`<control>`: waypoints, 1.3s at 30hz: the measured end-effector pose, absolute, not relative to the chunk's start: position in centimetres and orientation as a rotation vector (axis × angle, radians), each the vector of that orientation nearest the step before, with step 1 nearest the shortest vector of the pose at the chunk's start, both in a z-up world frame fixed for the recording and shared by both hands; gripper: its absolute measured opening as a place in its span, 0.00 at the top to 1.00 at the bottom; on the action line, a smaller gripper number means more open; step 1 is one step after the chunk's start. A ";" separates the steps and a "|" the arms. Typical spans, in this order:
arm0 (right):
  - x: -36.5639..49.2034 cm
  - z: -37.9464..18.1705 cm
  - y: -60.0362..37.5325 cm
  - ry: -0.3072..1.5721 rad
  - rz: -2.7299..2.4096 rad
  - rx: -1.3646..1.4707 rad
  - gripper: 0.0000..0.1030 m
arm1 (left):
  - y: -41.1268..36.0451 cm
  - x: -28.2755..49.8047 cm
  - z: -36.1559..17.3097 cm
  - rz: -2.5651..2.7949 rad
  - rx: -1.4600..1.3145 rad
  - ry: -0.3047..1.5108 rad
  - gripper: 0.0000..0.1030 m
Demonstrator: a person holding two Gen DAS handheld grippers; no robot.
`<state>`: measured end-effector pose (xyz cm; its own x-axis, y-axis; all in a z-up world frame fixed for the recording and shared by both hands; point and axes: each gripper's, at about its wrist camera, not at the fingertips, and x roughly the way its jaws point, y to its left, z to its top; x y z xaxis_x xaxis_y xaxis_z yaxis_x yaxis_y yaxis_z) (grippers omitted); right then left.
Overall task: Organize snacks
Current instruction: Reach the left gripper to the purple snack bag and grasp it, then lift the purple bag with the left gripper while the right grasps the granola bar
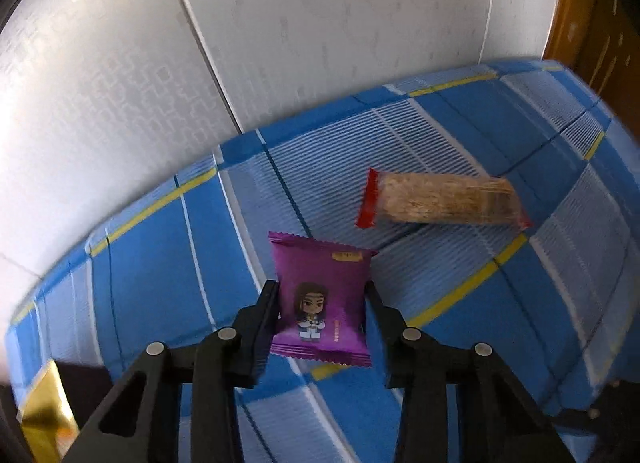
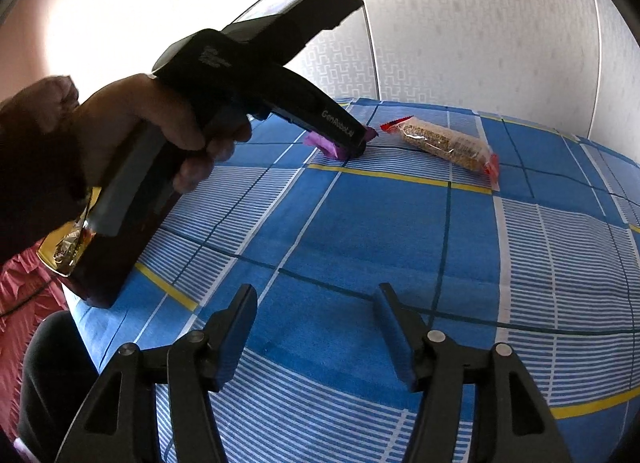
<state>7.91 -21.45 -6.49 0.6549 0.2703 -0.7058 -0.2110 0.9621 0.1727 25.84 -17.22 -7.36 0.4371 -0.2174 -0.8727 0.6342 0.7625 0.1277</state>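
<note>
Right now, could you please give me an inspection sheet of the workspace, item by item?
Surface: blue checked cloth with white and yellow lines.
Job's things: purple snack packet between the fingers of the left gripper; cereal bar in a clear wrapper with red ends lies apart, beyond it.
Clutter: dark box with gold edge at the cloth's edge.
Grippers: left shut on the packet at the cloth; right gripper open, empty.
Cables: thin dark cord over pink material.
Surroundings: patterned white wall; wooden panel.
</note>
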 end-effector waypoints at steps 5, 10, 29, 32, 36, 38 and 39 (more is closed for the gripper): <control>7.8 -6.4 -21.4 0.812 0.274 0.089 0.40 | -15.1 21.4 -5.7 -0.500 0.396 0.920 0.61; 7.8 -6.5 -21.4 0.810 0.250 0.085 0.40 | -12.3 15.4 -4.0 -0.472 0.365 0.832 0.61; 16.2 -1.9 -25.9 0.883 0.127 0.008 0.41 | -7.0 4.3 -7.5 -0.479 0.271 0.785 0.61; 19.0 -1.7 -25.7 0.919 0.130 -0.083 0.41 | -6.4 4.2 -8.6 -0.482 0.234 0.816 0.61; 21.6 -2.1 -25.6 0.978 0.157 -0.162 0.41 | -5.7 4.2 -8.9 -0.494 0.193 0.797 0.61; 22.9 -2.5 -25.5 1.000 0.151 -0.215 0.41 | -5.6 4.2 -8.9 -0.498 0.183 0.791 0.61; 23.4 -2.8 -25.4 1.007 0.149 -0.229 0.41 | -5.5 4.3 -9.0 -0.499 0.179 0.788 0.61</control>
<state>23.42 -25.43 -2.78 0.5271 0.0179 -0.8496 -0.2282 0.9660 -0.1213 4.26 -5.50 -8.97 0.5969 -0.3624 -0.7158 0.4928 0.8696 -0.0294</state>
